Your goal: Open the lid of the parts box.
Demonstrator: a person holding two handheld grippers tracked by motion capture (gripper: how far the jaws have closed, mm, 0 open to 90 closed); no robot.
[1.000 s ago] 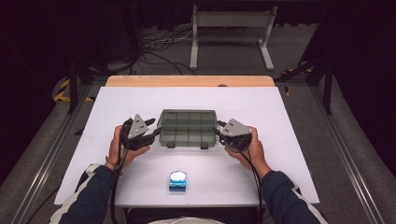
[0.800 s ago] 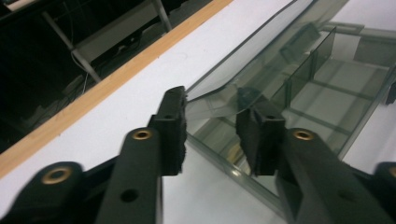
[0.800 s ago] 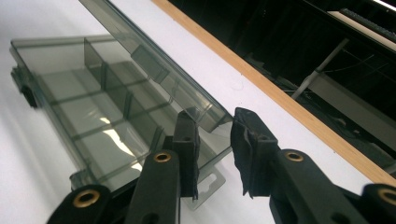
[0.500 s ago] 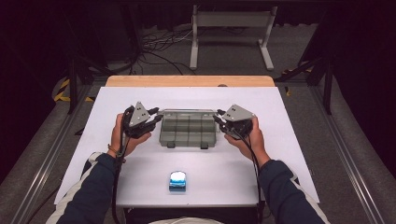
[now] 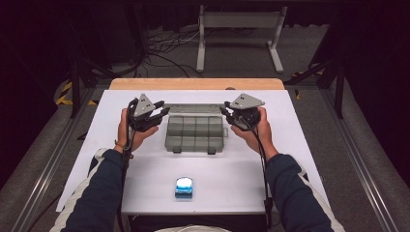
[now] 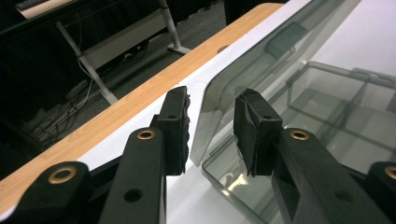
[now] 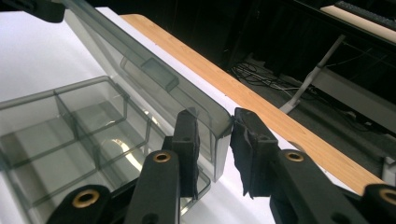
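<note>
- Left gripper view: your left gripper brackets the lid corner, jaws parted, unclenched
- Your right gripper likewise; the organiser box sits mid-table
- Uneven lifting could twist the lid or drop it shut

The bench has a white top, with a strip of light wood along its far edge. A clear grey compartment box sits on it near the middle, its lid raised toward the far side. A small blue and white object lies near the front edge, well apart from the box.
</note>
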